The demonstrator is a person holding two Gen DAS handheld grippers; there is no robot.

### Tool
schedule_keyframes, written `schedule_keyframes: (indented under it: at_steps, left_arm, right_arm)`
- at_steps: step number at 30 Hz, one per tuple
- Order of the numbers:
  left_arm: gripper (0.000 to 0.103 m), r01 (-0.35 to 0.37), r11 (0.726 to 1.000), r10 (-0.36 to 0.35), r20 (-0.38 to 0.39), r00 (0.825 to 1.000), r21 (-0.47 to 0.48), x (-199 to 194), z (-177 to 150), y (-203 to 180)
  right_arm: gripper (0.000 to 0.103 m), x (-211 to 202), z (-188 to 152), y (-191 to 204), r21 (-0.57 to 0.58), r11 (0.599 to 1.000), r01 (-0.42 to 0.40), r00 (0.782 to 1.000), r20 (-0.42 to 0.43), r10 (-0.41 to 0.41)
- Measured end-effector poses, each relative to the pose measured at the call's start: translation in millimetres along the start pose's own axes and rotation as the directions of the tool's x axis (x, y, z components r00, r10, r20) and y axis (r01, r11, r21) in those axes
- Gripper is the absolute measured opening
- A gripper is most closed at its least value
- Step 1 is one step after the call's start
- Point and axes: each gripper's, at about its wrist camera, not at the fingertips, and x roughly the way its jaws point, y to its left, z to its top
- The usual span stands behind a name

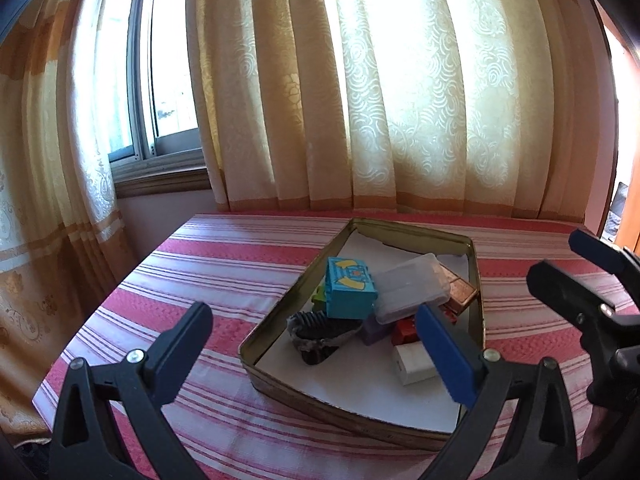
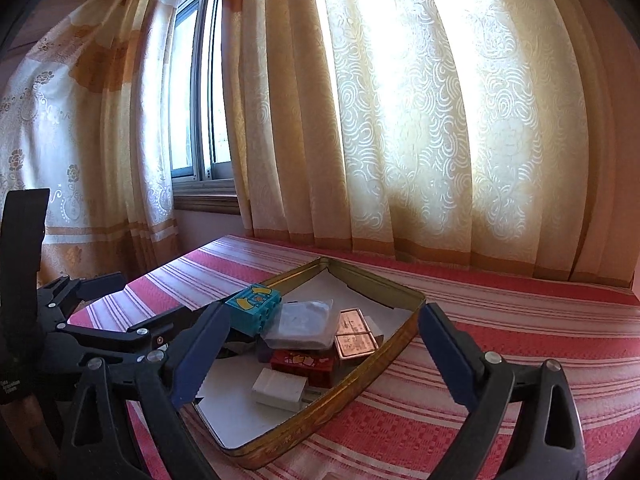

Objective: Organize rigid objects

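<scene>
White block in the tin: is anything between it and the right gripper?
Nothing visible. The white block lies uncovered at the pile's near edge in the tin, and the open right gripper hangs above it.

My left gripper's (image 1: pixel 316 348) right finger covers part of the red block (image 1: pixel 405 330) and a corner of the white block (image 1: pixel 412 362). A green piece (image 1: pixel 319 296) peeks from behind the teal brick (image 1: pixel 350 290), too buried to tell. From the right wrist, my finger hides the tin's (image 2: pixel 372 372) near-left corner and the dark object (image 2: pixel 236 346) there. The copper case's (image 2: pixel 354 336) print is too small to read.
</scene>
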Motion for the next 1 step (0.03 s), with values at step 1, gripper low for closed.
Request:
schedule_keyframes:
  at_steps: [1]
  left_arm:
    - [0.103, -0.008, 1.000, 0.008, 0.000, 1.000, 0.004, 0.1, -0.4, -1.0]
  right_arm:
    - [0.097, -0.2, -0.2, 0.0, -0.001, 1.000, 0.000, 1.000, 0.000, 0.000]
